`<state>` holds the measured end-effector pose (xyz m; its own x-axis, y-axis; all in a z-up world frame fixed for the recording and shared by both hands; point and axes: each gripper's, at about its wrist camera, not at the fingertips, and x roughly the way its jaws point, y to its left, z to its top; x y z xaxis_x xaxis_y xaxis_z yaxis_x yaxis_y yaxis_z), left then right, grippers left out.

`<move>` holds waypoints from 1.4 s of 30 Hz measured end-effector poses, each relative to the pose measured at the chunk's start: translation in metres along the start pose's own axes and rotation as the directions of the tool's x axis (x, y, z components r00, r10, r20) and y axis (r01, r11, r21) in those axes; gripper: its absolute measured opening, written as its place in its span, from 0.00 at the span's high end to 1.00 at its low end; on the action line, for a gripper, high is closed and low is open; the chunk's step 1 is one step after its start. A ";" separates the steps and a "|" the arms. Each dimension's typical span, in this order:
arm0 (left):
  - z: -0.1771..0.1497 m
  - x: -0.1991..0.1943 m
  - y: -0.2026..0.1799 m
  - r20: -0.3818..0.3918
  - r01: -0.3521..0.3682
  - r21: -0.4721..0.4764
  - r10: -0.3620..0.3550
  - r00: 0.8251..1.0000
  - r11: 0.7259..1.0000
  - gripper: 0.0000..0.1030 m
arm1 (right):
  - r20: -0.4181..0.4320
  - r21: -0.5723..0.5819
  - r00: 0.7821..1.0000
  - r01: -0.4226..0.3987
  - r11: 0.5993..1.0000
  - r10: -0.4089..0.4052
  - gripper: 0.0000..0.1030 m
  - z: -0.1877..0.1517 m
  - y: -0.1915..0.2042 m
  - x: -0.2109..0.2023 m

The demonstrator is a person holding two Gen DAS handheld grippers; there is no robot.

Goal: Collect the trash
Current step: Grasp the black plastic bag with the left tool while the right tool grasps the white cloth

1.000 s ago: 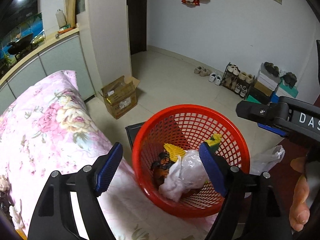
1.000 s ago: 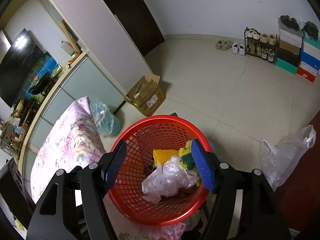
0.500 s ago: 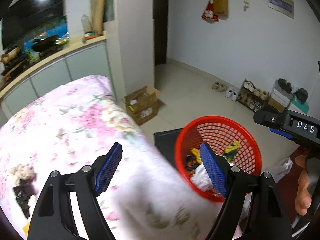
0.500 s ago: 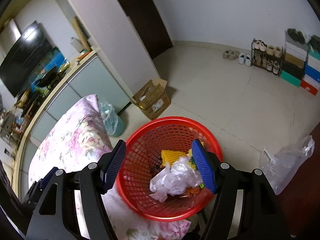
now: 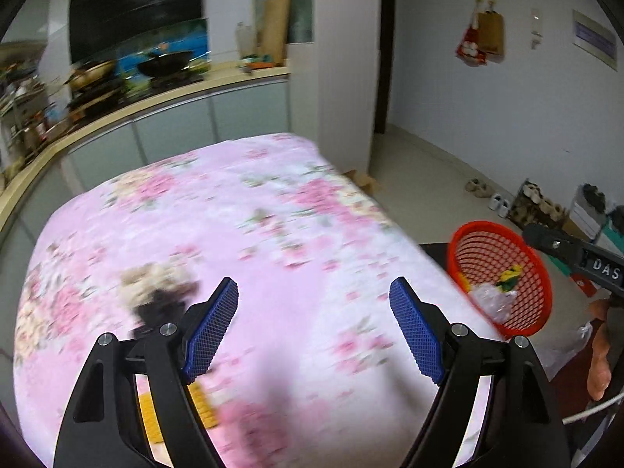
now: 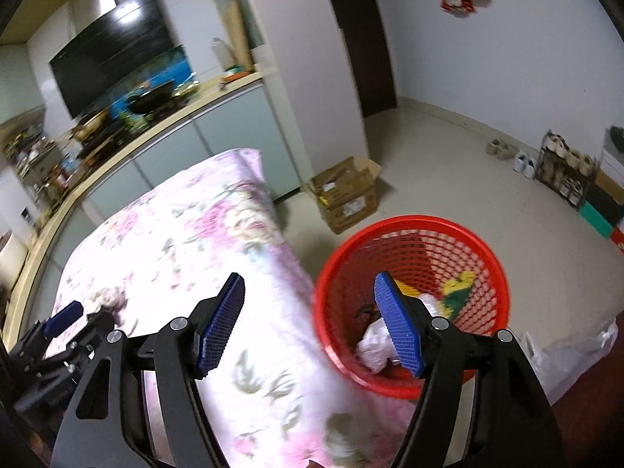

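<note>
A red mesh basket (image 6: 448, 230) stands on the floor beside the table and holds plastic and yellow-green trash (image 6: 460, 292); it also shows in the left wrist view (image 5: 503, 234). My left gripper (image 5: 314, 327) is open and empty above the pink floral tablecloth (image 5: 273, 226). Blurred trash lies there: a pale crumpled wad (image 5: 150, 279), a dark scrap (image 5: 163, 304) and a yellow piece (image 5: 204, 405) under the left finger. My right gripper (image 6: 310, 323) is open and empty over the table edge by the basket. The left gripper also shows in the right wrist view (image 6: 62, 323).
A kitchen counter (image 5: 156, 109) with pans runs behind the table. A cardboard box (image 6: 347, 191) sits on the floor by a white pillar. A shoe rack (image 6: 565, 163) lines the far wall. A clear plastic bag (image 6: 573, 355) lies right of the basket.
Both grippers have swung left from the basket toward the table. The left one now faces the trash on the tablecloth. Both stay open and empty.
</note>
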<state>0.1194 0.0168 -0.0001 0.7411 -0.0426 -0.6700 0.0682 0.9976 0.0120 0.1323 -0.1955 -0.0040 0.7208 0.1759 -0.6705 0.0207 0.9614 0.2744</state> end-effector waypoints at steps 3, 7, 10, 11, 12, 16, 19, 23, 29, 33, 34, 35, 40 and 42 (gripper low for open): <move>-0.007 -0.011 0.032 -0.010 -0.046 -0.031 0.046 0.999 0.998 0.25 | 0.005 -0.029 1.000 -0.019 0.999 0.019 0.34 -0.005 0.016 -0.003; -0.014 -0.024 0.082 -0.045 -0.134 -0.075 0.131 0.990 0.988 0.25 | 0.013 -0.051 0.999 -0.047 0.998 0.047 0.30 -0.015 0.036 -0.008; -0.020 -0.033 0.118 -0.061 -0.172 -0.136 0.165 0.984 0.976 0.25 | -0.007 -0.055 0.997 -0.074 0.996 0.074 0.30 -0.024 0.052 -0.003; -0.022 -0.036 0.130 -0.063 -0.181 -0.160 0.172 0.983 0.970 0.25 | -0.021 -0.056 0.996 -0.084 0.995 0.083 0.30 -0.027 0.057 0.000; -0.023 -0.037 0.140 -0.064 -0.183 -0.177 0.175 0.983 0.967 0.25 | -0.030 -0.057 0.996 -0.090 0.994 0.088 0.30 -0.030 0.061 0.002; -0.030 -0.037 0.171 -0.075 -0.168 -0.239 0.155 0.985 0.956 0.25 | -0.060 -0.060 0.993 -0.108 0.992 0.105 0.30 -0.040 0.076 0.007; -0.032 -0.032 0.174 -0.081 -0.131 -0.243 0.115 0.990 0.961 0.25 | -0.075 -0.059 0.991 -0.115 0.992 0.110 0.30 -0.049 0.088 0.008; -0.031 -0.014 0.169 -0.103 -0.069 -0.232 0.047 0.994 0.970 0.25 | -0.089 -0.059 0.990 -0.117 0.991 0.112 0.30 -0.057 0.097 0.008; -0.025 0.023 0.165 -0.152 0.020 -0.251 -0.060 0.987 0.968 0.25 | -0.112 -0.061 0.988 -0.114 0.992 0.106 0.30 -0.065 0.104 0.012; -0.027 0.046 0.159 -0.188 0.066 -0.257 -0.117 0.975 0.964 0.25 | -0.128 -0.059 0.987 -0.105 0.993 0.097 0.30 -0.068 0.105 0.017; -0.027 0.053 0.159 -0.198 0.072 -0.261 -0.126 0.972 0.963 0.25 | -0.133 -0.059 0.987 -0.104 0.993 0.095 0.30 -0.069 0.106 0.019; -0.028 0.059 0.160 -0.204 0.071 -0.268 -0.128 0.970 0.961 0.25 | -0.135 -0.059 0.986 -0.104 0.993 0.096 0.30 -0.070 0.105 0.019; -0.034 0.080 0.158 -0.236 0.096 -0.293 -0.170 0.957 0.951 0.60 | -0.147 -0.063 0.984 -0.108 0.992 0.098 0.30 -0.072 0.107 0.023; -0.036 0.083 0.157 -0.235 0.090 -0.290 -0.162 0.958 0.953 0.65 | -0.151 -0.060 0.984 -0.108 0.992 0.098 0.30 -0.073 0.106 0.025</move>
<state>0.1673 0.1718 -0.0806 0.5426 -0.1897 -0.8183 -0.0620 0.9625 -0.2642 0.1020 -0.0734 -0.0413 0.6067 0.2991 -0.7365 -0.0993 0.9478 0.3031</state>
